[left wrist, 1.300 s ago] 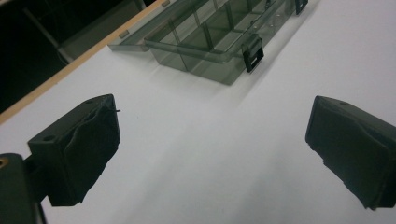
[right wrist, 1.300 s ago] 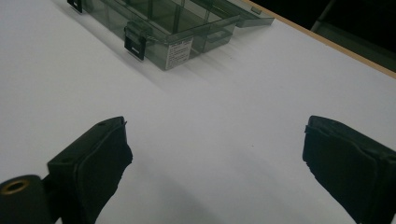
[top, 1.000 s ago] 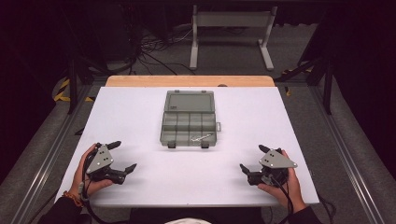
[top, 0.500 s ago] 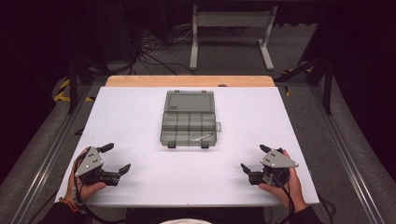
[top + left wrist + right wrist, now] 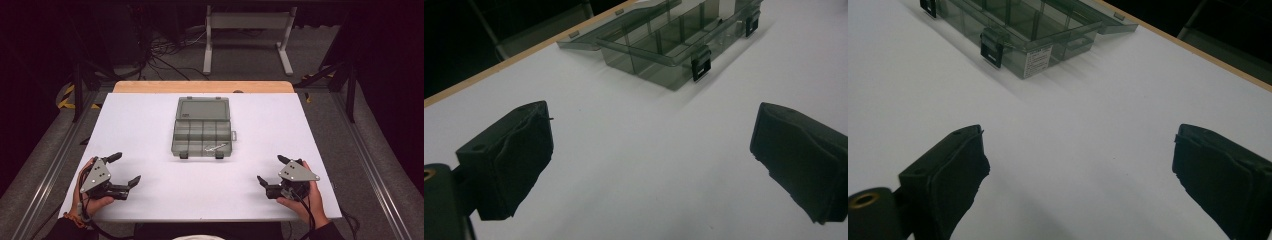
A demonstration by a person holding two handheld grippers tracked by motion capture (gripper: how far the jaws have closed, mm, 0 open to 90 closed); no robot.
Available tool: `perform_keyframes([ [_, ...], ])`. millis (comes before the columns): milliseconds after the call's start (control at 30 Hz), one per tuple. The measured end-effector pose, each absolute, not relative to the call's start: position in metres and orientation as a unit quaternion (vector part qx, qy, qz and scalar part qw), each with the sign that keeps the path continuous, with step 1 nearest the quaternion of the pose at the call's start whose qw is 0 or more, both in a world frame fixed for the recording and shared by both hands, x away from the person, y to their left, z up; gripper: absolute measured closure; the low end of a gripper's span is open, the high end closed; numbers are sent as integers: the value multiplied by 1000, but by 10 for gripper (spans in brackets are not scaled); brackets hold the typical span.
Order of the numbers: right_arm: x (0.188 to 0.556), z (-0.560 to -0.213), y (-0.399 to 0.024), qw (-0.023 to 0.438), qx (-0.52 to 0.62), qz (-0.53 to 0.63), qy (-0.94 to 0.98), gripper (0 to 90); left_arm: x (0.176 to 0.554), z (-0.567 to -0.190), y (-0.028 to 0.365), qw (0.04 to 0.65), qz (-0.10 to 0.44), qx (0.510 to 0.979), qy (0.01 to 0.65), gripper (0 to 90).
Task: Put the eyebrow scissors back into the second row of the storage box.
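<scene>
A smoky clear plastic compartment box (image 5: 202,127) lies open in the middle of the white table (image 5: 150,125), lid folded back toward the far side. A small metal piece (image 5: 216,147) rests in a front compartment. My left gripper (image 5: 124,169) sits near the front left corner, held in a hand, open and holding nothing. My right gripper (image 5: 271,169) rests near the front right edge, also open and holding nothing. The box (image 5: 669,40) lies ahead of the left gripper (image 5: 654,165). In the right gripper view the box (image 5: 1023,30) lies ahead and to the left of the wide-open gripper (image 5: 1078,180).
A wooden strip (image 5: 202,86) runs along the table's far edge. Beyond it stand a white metal frame (image 5: 247,30) and loose cables (image 5: 165,50) on the dark floor. Metal rails (image 5: 50,165) flank the table on both sides.
My left gripper has drawn back toward the front left corner and its jaws have spread a little wider. The right gripper has stayed in place.
</scene>
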State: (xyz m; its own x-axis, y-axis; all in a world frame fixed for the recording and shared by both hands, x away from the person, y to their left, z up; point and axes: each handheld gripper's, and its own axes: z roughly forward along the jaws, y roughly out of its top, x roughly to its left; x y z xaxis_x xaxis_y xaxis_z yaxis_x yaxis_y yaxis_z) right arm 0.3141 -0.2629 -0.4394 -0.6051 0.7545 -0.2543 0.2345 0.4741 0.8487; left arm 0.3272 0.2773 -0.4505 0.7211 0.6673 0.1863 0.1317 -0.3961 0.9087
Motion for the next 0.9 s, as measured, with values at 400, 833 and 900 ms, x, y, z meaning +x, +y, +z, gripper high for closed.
perform_keyframes([
  [400,315,-440,-263,316,312,409,797,77,330,-452,277,485,269,793,253,47],
  [833,315,-441,-262,315,310,407,800,77,331,-452,277,486,268,793,250,49],
  [900,315,-441,-262,315,311,406,799,77,331,-452,277,488,267,793,248,49],
])
